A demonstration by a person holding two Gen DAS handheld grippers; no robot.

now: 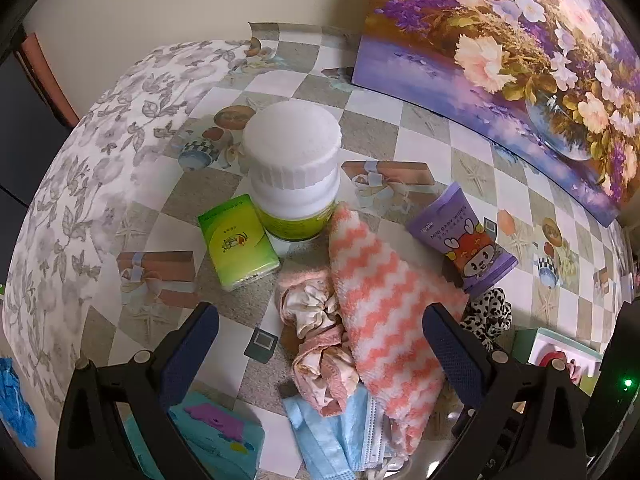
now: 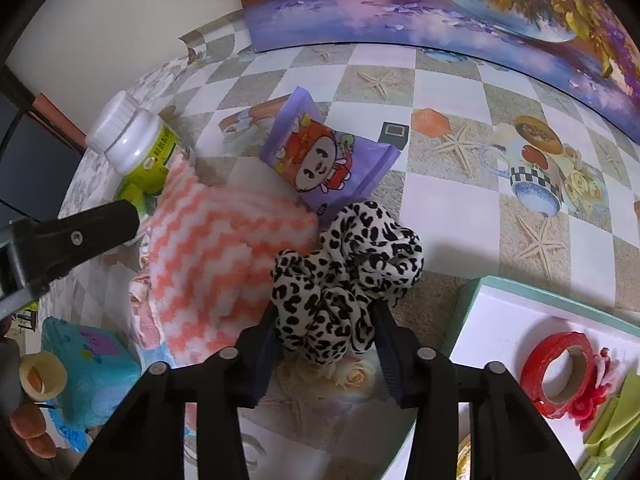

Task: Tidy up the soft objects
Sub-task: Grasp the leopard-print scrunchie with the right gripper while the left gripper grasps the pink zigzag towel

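Leopard-print fabric scrunchie (image 2: 346, 276), black spots on cream, sits bunched on the checked tablecloth (image 2: 452, 200) right between the right gripper's (image 2: 326, 330) dark blue pads, and both pads are pressing into its ruffles, so the tongs are pinching it. It lies just beside the pink-and-white zigzag fleece towel (image 2: 224, 264) and touches the lower edge of the purple packet of baby wipes (image 2: 324, 160) with the cartoon rabbit.

Over on the left wrist view, the left gripper (image 1: 320, 320) hangs with its tongs spread wide and nothing between the pads; under the gap lie the same zigzag towel (image 1: 384, 320), a crumpled pink-and-cream cloth (image 1: 316, 332) and a pale blue face mask (image 1: 336, 436), all heaped together and touching. Behind them stands a white plastic bottle (image 1: 294, 168) with a green label, upright, with a green tissue pack (image 1: 238, 240) leaning just beside it. A teal-edged white tray (image 2: 500, 320) sits near the scrunchie on the right, holding a roll of red tape (image 2: 560, 372). A floral painting (image 1: 520, 60) props against the wall at the back.
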